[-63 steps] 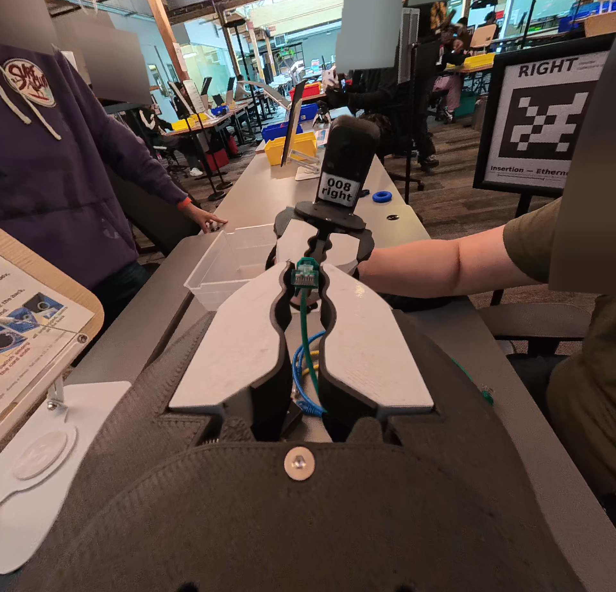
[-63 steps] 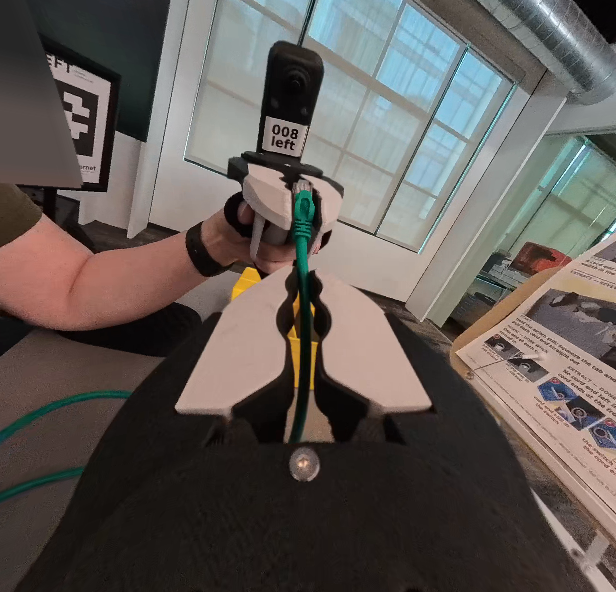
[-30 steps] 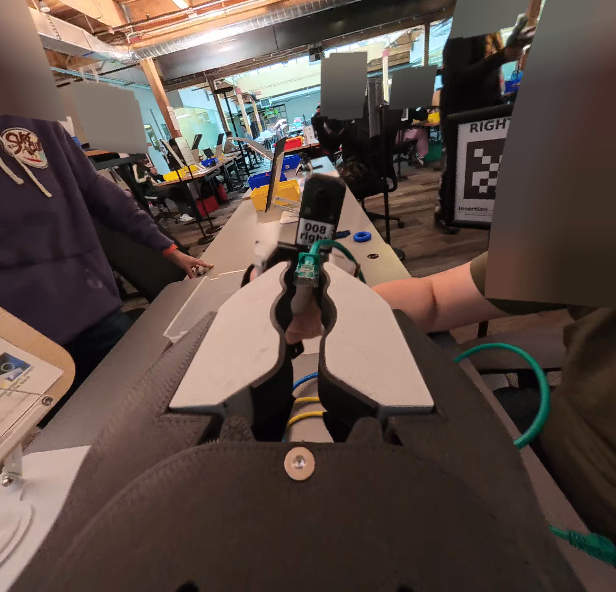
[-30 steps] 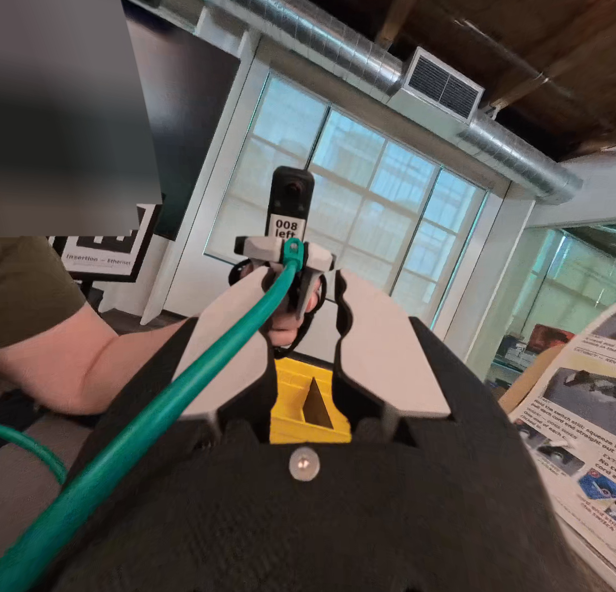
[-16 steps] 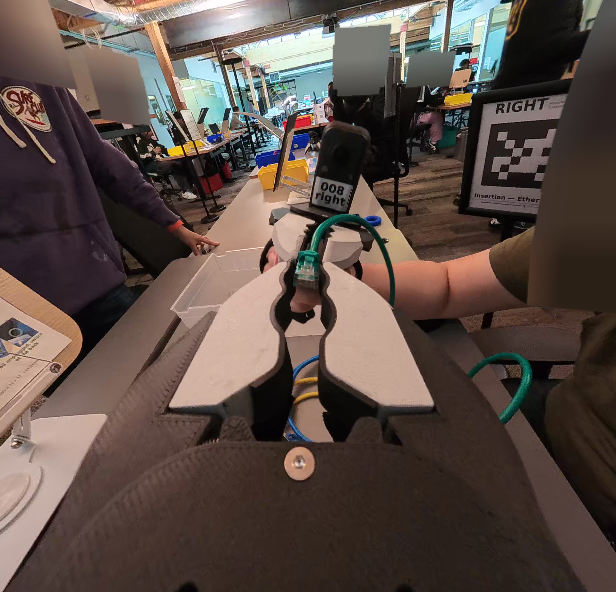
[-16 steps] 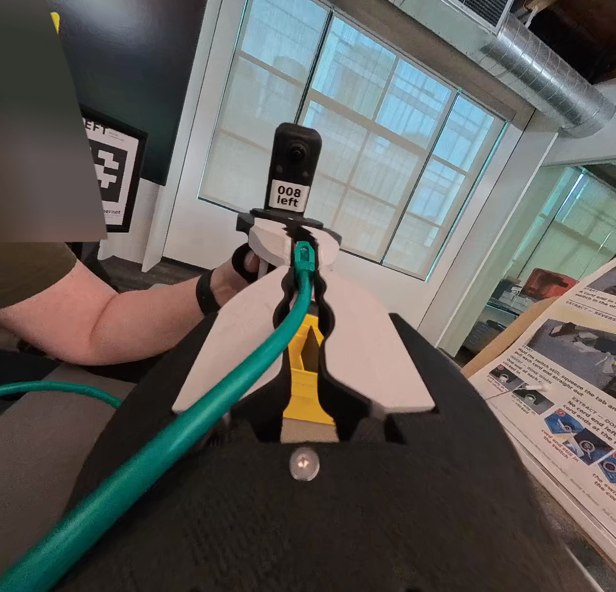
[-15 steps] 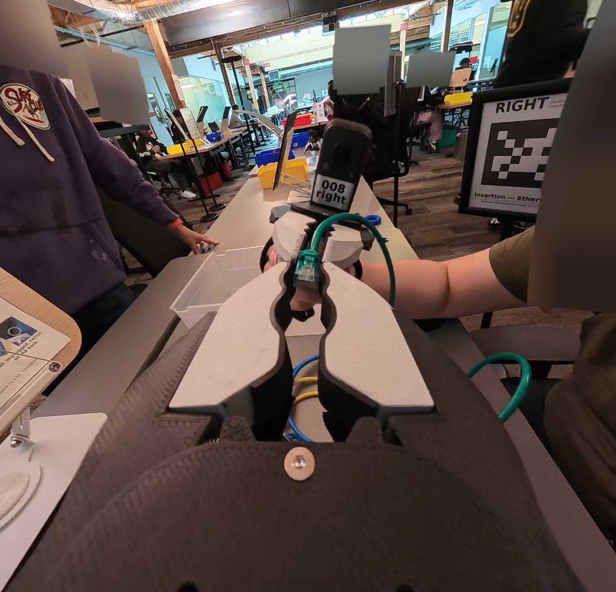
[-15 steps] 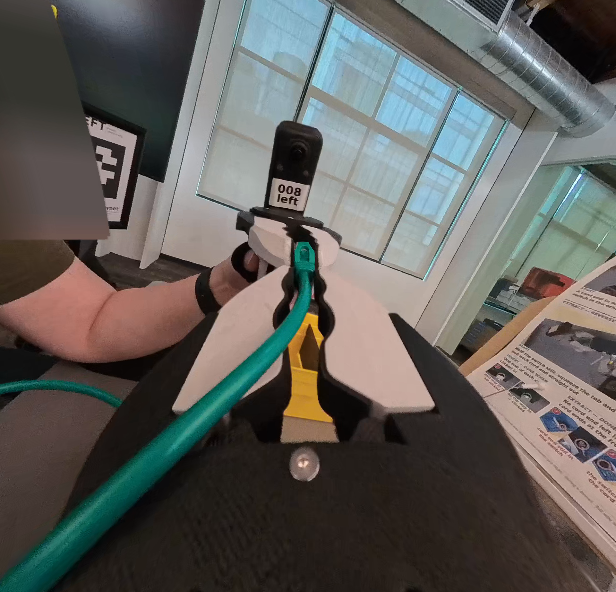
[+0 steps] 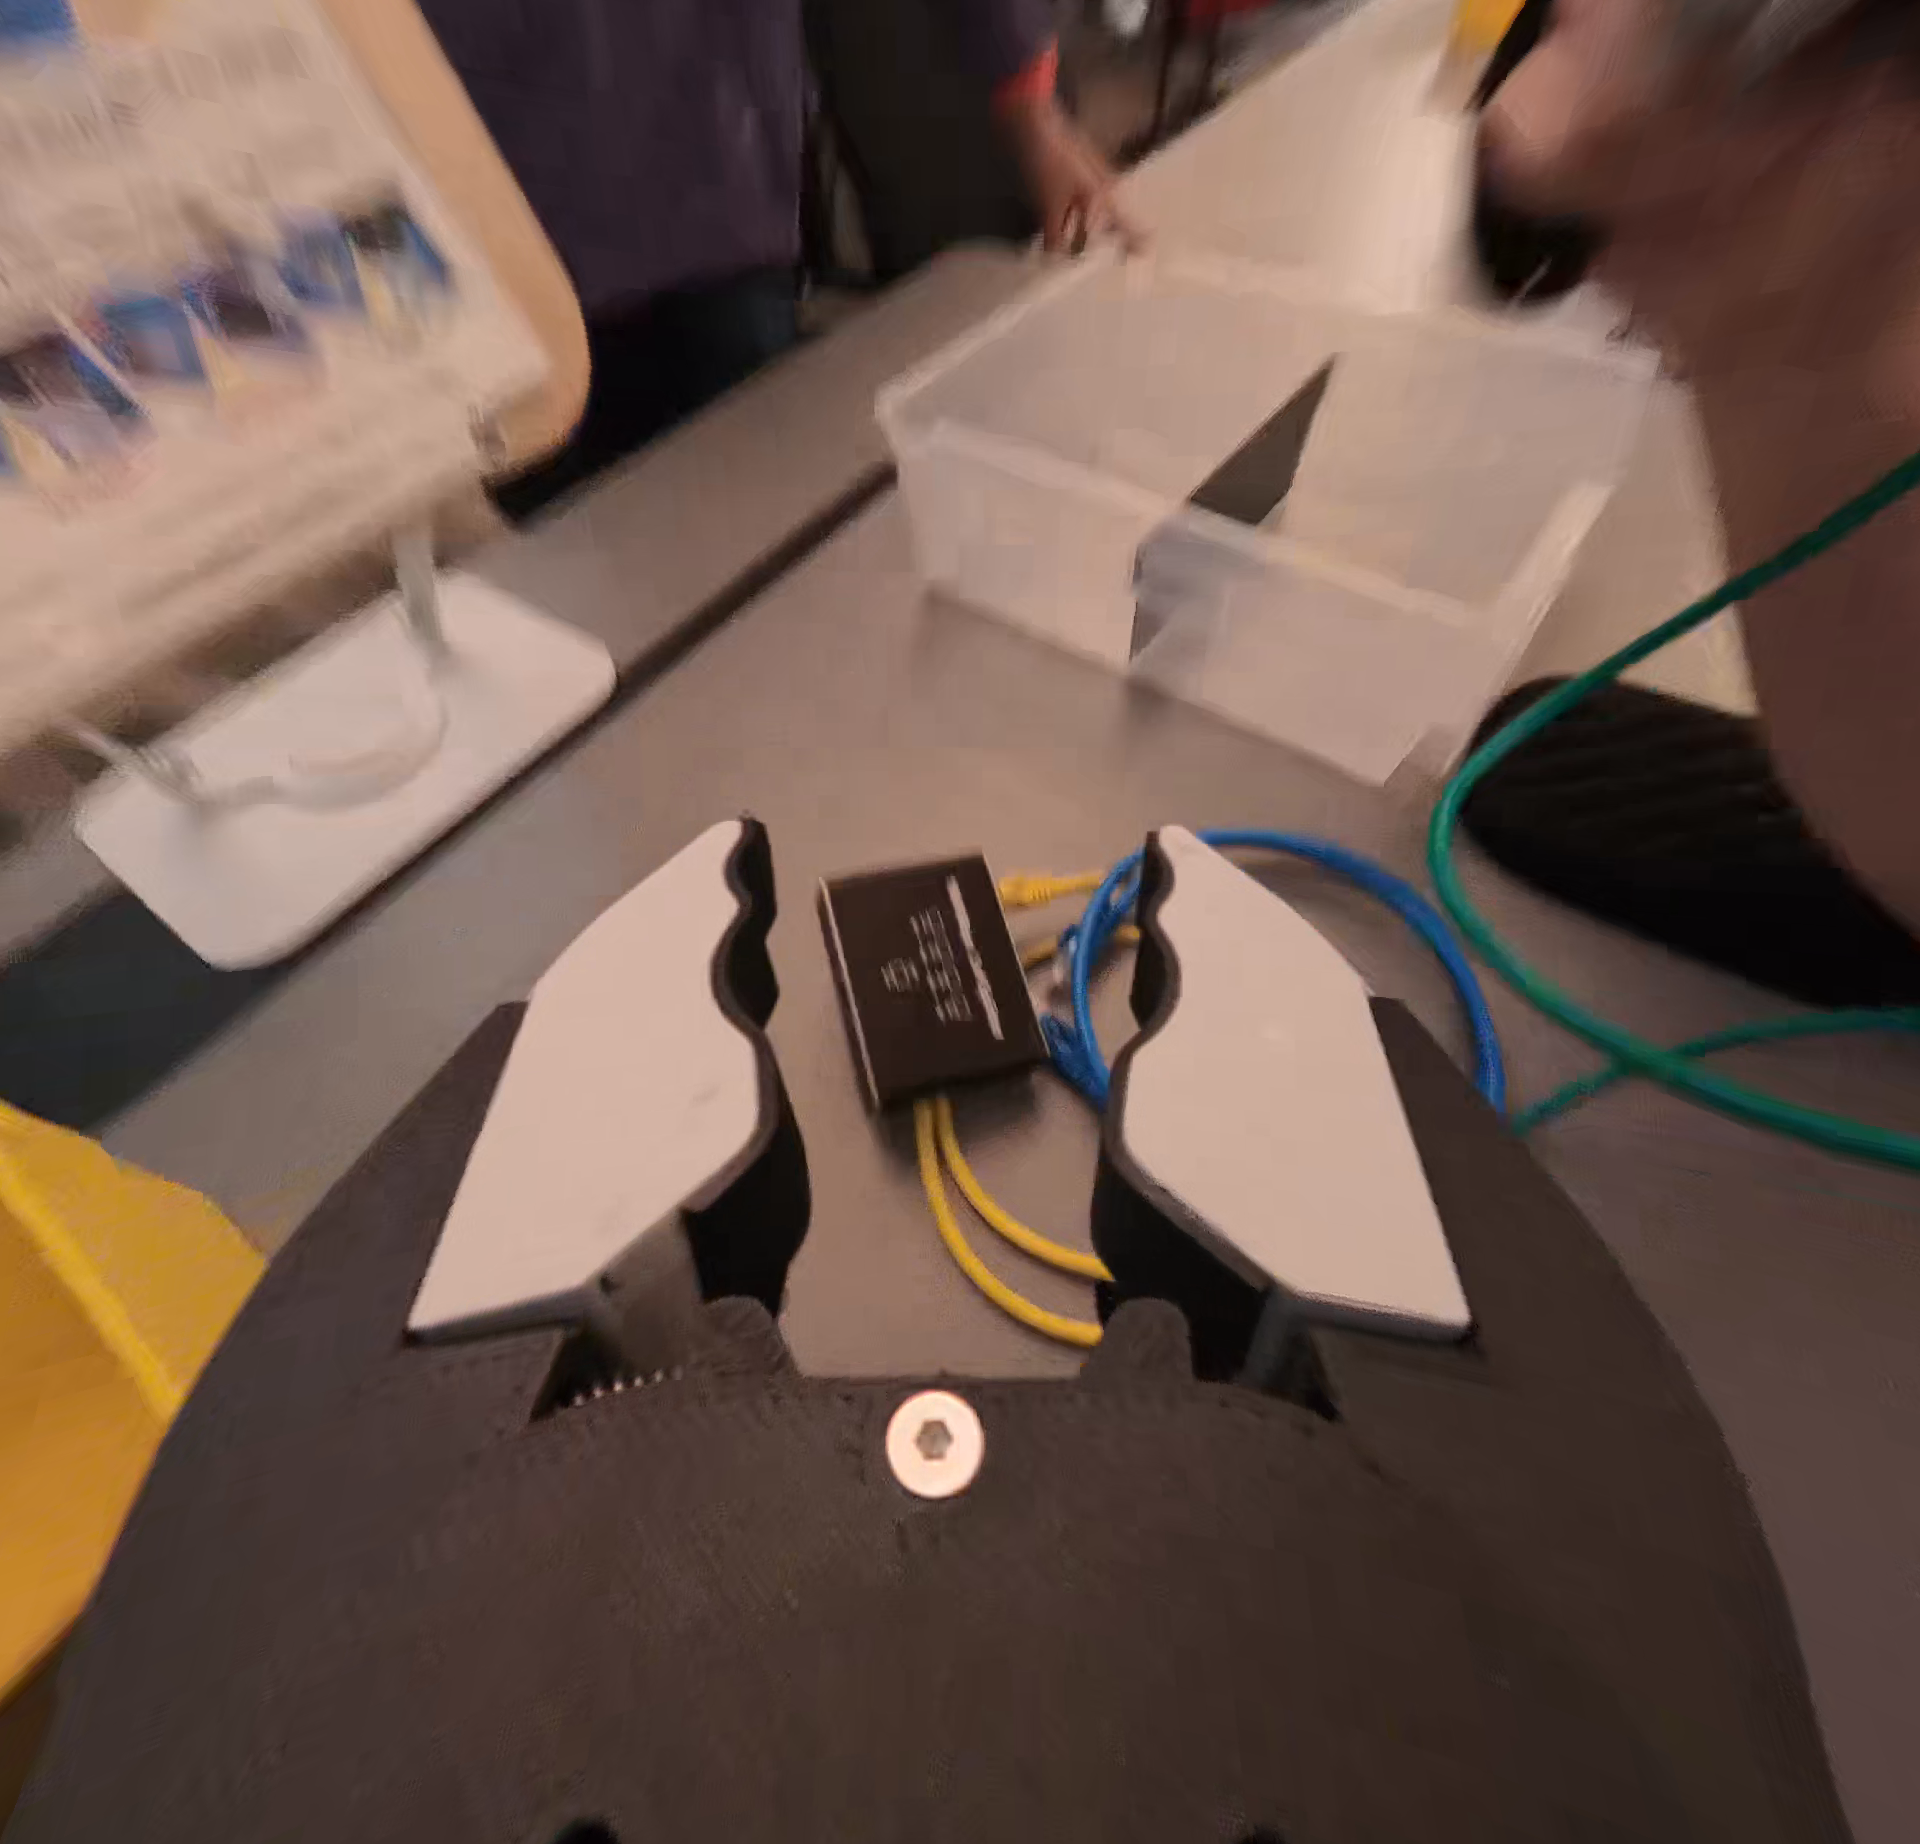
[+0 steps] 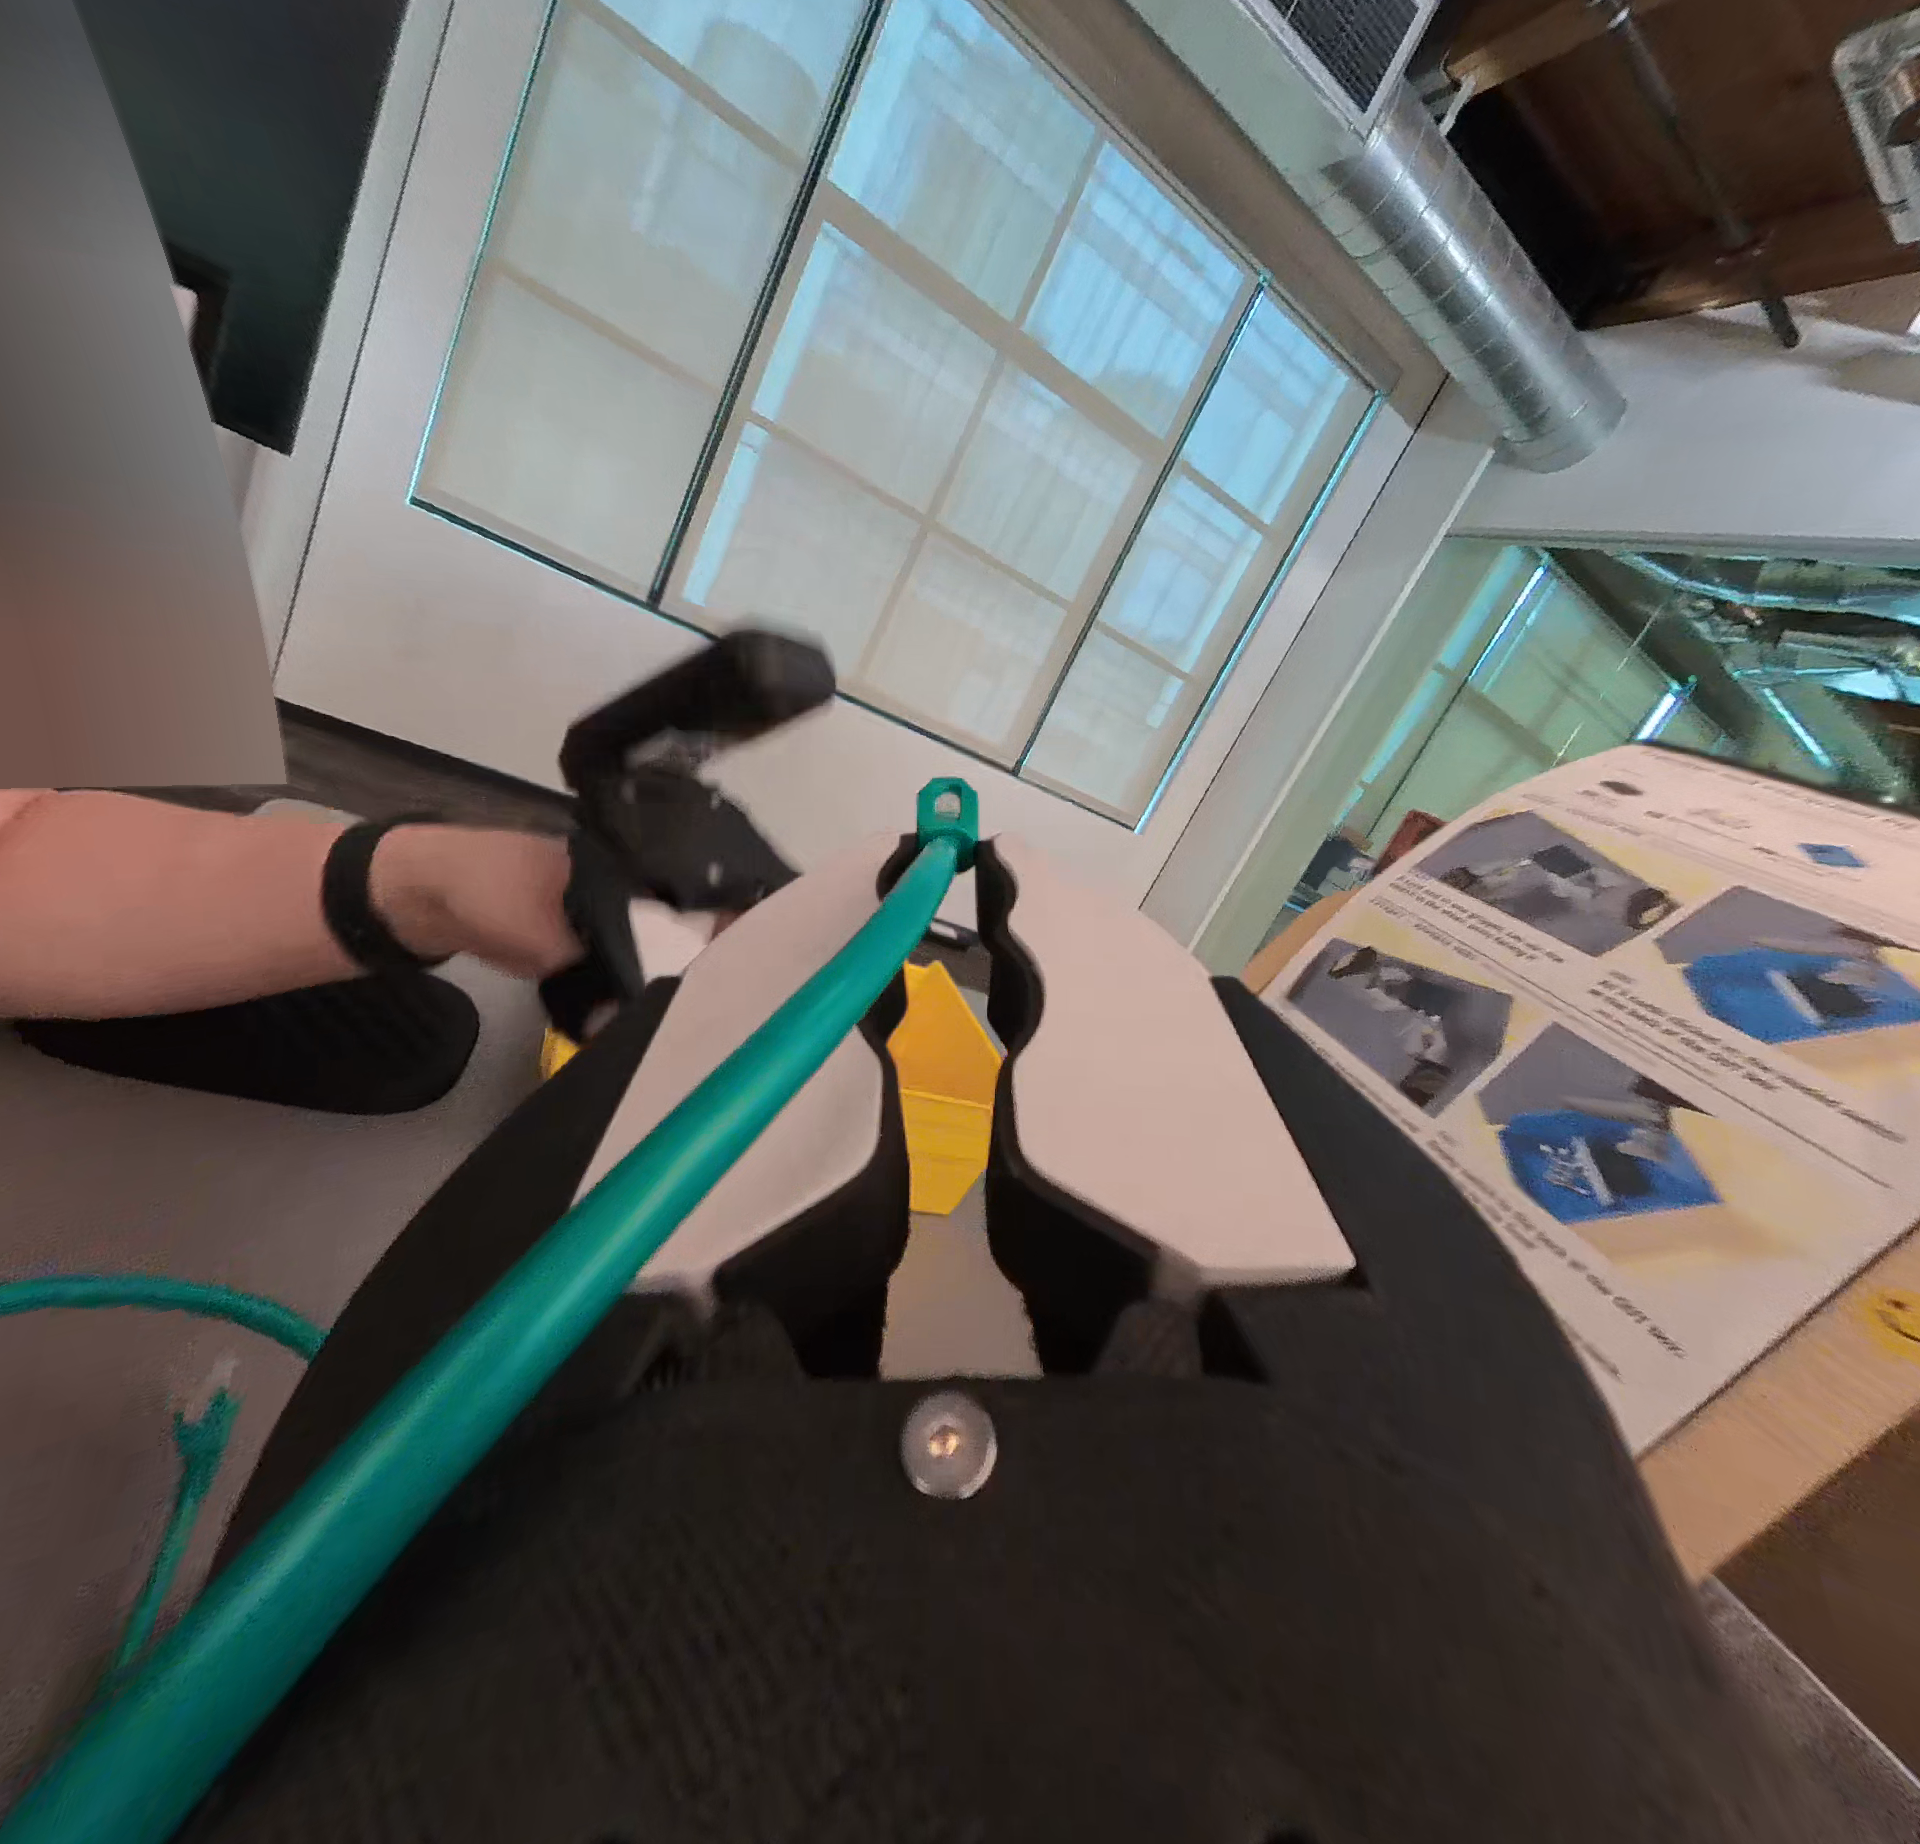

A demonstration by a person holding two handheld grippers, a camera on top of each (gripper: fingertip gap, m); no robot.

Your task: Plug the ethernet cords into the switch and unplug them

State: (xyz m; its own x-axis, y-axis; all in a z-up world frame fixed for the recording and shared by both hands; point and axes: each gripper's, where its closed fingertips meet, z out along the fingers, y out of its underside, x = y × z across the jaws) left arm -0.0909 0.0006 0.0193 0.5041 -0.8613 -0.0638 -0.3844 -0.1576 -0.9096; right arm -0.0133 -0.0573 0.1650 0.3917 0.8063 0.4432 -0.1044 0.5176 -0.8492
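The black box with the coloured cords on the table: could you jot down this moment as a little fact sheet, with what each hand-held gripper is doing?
Switch: small black box lying flat on the grey table
Cords at the switch: yellow cords and a blue cord run up to it; too blurred to tell if they are plugged in
Left hand-held gripper: open, empty, pointed down at the switch
Right hand-held gripper: shut on the green cord, plug end at its tips
Nearby: clear plastic bin, yellow bin, instruction board
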